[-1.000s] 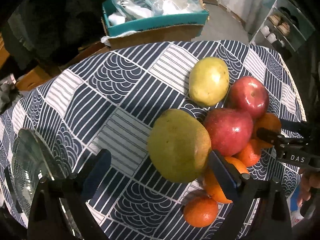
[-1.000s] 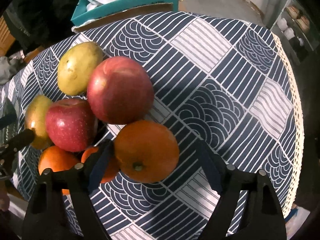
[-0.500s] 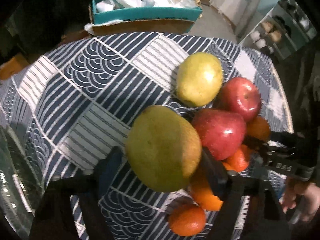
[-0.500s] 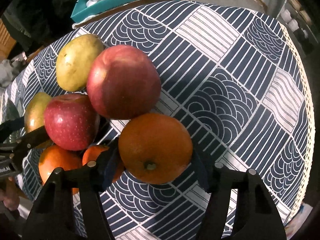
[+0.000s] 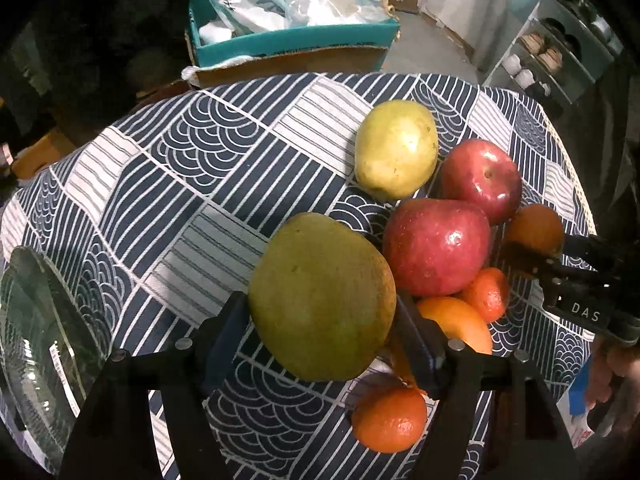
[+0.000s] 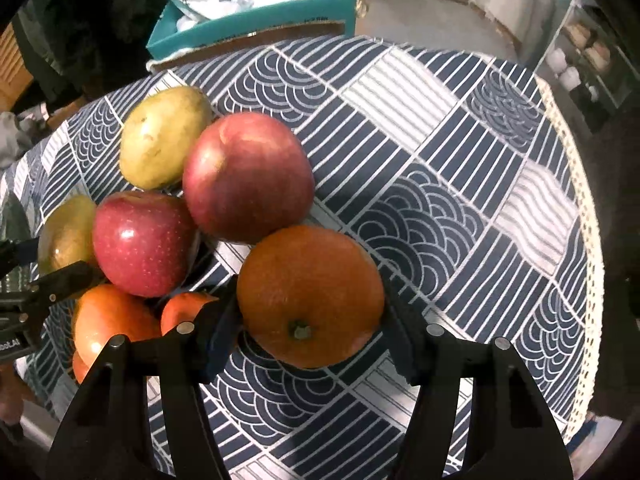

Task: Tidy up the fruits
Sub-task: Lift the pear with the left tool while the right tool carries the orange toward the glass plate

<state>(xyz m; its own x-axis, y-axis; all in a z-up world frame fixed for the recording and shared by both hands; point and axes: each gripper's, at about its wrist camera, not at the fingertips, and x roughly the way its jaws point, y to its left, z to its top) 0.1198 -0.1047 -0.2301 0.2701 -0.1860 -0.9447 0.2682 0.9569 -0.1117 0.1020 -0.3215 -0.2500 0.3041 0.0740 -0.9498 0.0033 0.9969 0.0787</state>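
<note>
My left gripper (image 5: 320, 324) is shut on a green pear (image 5: 322, 296), both pads against its sides. My right gripper (image 6: 310, 316) is shut on a large orange (image 6: 310, 294); that orange also shows in the left wrist view (image 5: 534, 228). On the patterned tablecloth (image 5: 192, 184) lie a yellow pear (image 5: 396, 154), two red apples (image 5: 480, 180) (image 5: 436, 246) and several small oranges (image 5: 390, 418). In the right wrist view I see the yellow pear (image 6: 162, 136), the apples (image 6: 248, 176) (image 6: 144, 242) and the held green pear (image 6: 66, 234).
A glass bowl (image 5: 36, 344) stands at the table's left edge. A teal box (image 5: 292, 40) with plastic bags sits behind the table. Shelves with shoes (image 5: 536, 64) stand at the far right. The cloth's lace edge (image 6: 592, 264) marks the table's right rim.
Both grippers have closed: the left onto the green pear, the right onto the large orange. Both views have drawn nearer to the fruit.
</note>
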